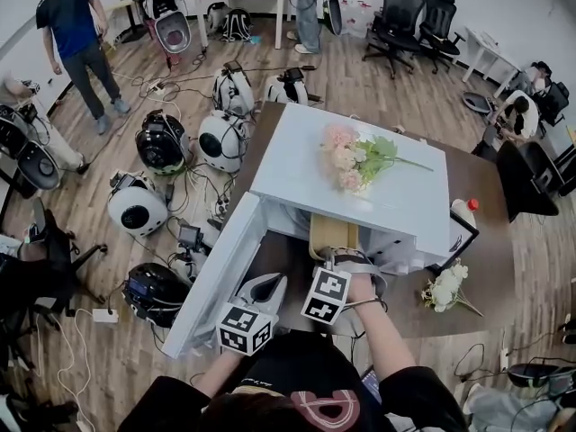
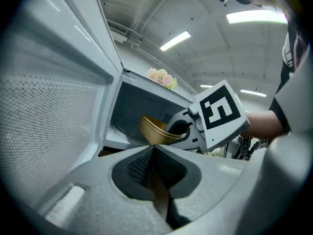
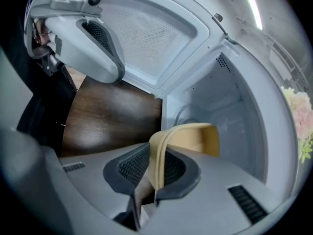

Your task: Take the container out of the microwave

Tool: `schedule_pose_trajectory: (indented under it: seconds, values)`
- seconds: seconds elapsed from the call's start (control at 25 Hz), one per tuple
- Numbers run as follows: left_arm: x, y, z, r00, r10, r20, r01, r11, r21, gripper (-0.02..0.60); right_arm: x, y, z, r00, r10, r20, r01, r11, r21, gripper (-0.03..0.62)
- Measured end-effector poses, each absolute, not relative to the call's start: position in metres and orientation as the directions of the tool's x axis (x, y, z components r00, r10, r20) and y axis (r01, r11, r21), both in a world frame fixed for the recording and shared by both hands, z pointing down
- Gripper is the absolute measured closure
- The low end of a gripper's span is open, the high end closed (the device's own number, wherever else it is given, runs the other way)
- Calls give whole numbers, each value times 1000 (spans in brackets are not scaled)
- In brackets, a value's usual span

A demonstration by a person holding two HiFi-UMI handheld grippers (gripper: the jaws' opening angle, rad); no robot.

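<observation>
A white microwave (image 1: 405, 201) stands on a brown table, its door (image 1: 216, 273) swung open to the left. My right gripper (image 1: 338, 259) is shut on the rim of a tan container (image 1: 331, 234), which sits tilted at the mouth of the cavity. In the right gripper view, the container's wall (image 3: 195, 138) stands between the pads of my right gripper (image 3: 156, 155). My left gripper (image 1: 268, 282) hovers beside the open door with its jaws shut on nothing. In the left gripper view, the left gripper (image 2: 154, 148) points at the container (image 2: 154, 131) and the right gripper (image 2: 182, 129).
Pink flowers (image 1: 355, 160) lie on top of the microwave. A white bouquet (image 1: 447, 288) and a red-capped bottle (image 1: 463, 210) sit on the table (image 1: 490, 268) to the right. Several round devices and cables (image 1: 162, 142) cover the floor at left, where a person (image 1: 76, 34) stands.
</observation>
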State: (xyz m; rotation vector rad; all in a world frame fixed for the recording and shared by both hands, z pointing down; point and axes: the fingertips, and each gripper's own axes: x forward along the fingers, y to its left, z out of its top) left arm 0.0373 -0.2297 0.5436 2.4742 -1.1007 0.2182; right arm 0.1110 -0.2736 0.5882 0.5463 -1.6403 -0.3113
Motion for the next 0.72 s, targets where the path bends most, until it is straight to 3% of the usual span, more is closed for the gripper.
schedule_pose_trajectory:
  seconds: [0.72]
  values:
    - [45,-206,548,704,-634,319,-710,-627,321,572,111,-222,590,-44,-495,868,-243,848,471,536]
